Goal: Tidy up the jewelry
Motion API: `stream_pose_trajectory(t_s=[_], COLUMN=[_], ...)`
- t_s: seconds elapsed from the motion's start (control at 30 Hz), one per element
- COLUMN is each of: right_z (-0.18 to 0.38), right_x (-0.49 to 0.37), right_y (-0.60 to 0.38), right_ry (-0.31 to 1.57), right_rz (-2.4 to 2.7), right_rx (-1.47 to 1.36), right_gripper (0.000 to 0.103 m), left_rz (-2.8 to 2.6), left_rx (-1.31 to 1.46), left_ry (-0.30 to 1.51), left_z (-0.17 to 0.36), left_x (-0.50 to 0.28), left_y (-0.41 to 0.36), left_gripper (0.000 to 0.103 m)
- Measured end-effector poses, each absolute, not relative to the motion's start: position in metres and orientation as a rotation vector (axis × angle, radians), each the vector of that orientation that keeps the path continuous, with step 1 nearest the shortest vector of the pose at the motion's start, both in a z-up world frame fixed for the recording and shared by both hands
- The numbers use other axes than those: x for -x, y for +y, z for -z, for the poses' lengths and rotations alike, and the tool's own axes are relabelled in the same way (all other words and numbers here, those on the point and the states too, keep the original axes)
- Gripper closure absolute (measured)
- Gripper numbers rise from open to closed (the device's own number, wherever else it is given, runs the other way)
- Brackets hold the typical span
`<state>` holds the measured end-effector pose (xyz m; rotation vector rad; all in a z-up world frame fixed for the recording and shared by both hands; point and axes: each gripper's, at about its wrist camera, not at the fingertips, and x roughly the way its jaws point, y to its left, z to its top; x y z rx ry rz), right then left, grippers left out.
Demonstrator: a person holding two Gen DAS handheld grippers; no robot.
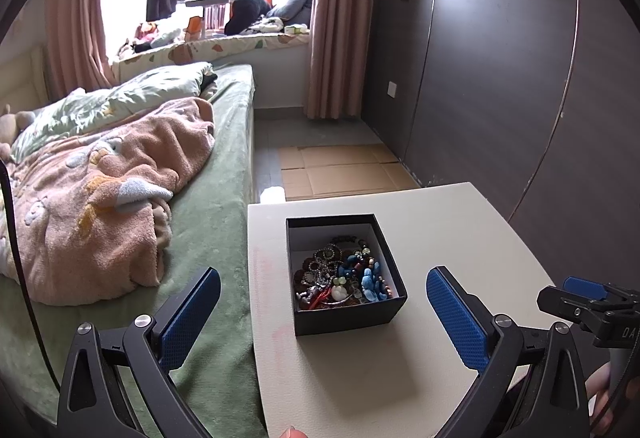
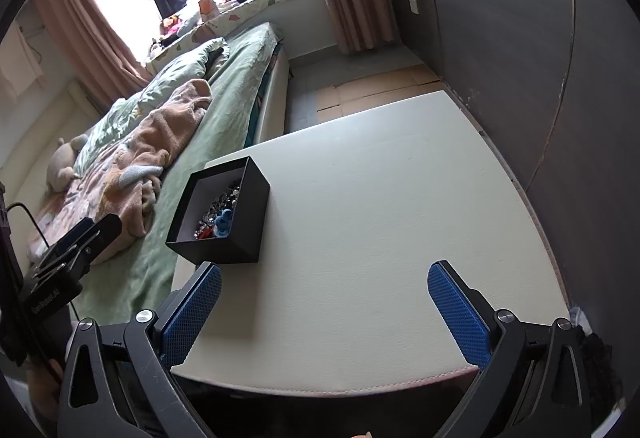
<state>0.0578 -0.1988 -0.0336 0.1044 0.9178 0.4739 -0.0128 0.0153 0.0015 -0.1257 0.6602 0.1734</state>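
Jewelry heaped in black box at worktop's 9 o'clock edge; none loose outside. We judge: gathered, or unsorted. Left gripper, right gripper: fingers wide apart, empty.

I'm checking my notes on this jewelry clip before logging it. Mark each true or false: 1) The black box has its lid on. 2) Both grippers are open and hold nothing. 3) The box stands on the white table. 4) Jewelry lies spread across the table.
1) False: the black box is open on top, with the jewelry visible inside.
2) True: the left gripper and the right gripper are both open and empty.
3) True: it stands on the white table.
4) False: all the jewelry is in the box.
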Motion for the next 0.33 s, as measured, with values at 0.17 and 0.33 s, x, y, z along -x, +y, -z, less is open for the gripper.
stream_pose_trajectory(t_s=[0.17, 0.33], right_z=[0.0335, 0.0334], right_x=[-0.0584, -0.0604], right_y=[-0.1988, -0.1995], right_ry=[0.920, 0.917], right_rz=[-0.472, -0.472], right_rx=[-0.104, -0.108], right_gripper=[0.000, 0.000], left_rz=[-0.170, -0.222], left_rx=[0.123, 0.056], left_ry=[0.661, 0.629], left_z=[-0.0009, -0.0029], left_x=[0.0127, 0.0139], left_y=[0.0145, 0.0072], left_gripper=[0.000, 0.000])
